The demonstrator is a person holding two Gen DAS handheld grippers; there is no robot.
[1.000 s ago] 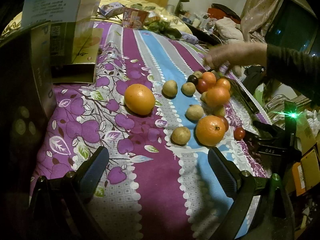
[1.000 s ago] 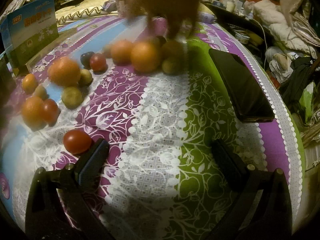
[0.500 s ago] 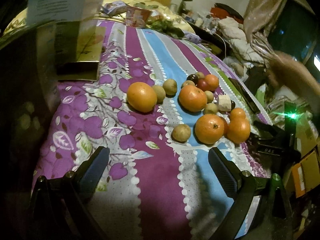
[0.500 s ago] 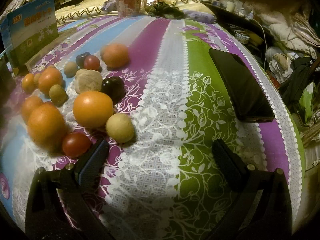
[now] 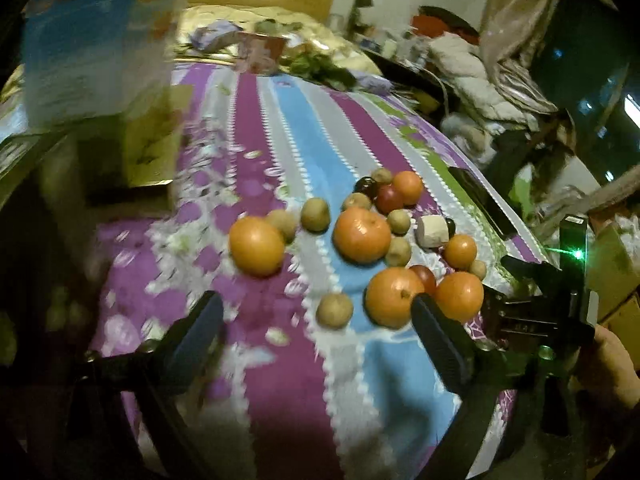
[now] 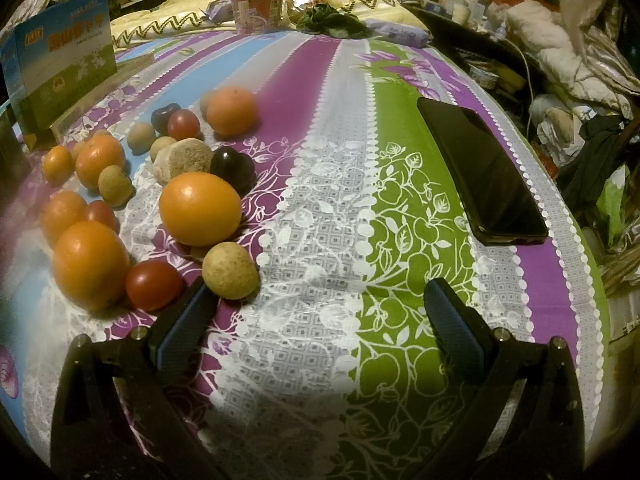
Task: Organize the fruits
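Left wrist view: our left claw narrows on nothing, oranges at twelve o'clock; right claw spread, empty.

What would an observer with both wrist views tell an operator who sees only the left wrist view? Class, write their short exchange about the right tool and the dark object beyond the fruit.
Operator: Is the right tool holding any fruit?
Observer: No. The right tool is open, with only bedspread between its fingers.
Operator: I see just a dark sliver past the fruit. What is it?
Observer: A black phone, lying flat on the green stripe with its screen dark, well apart from the fruit.
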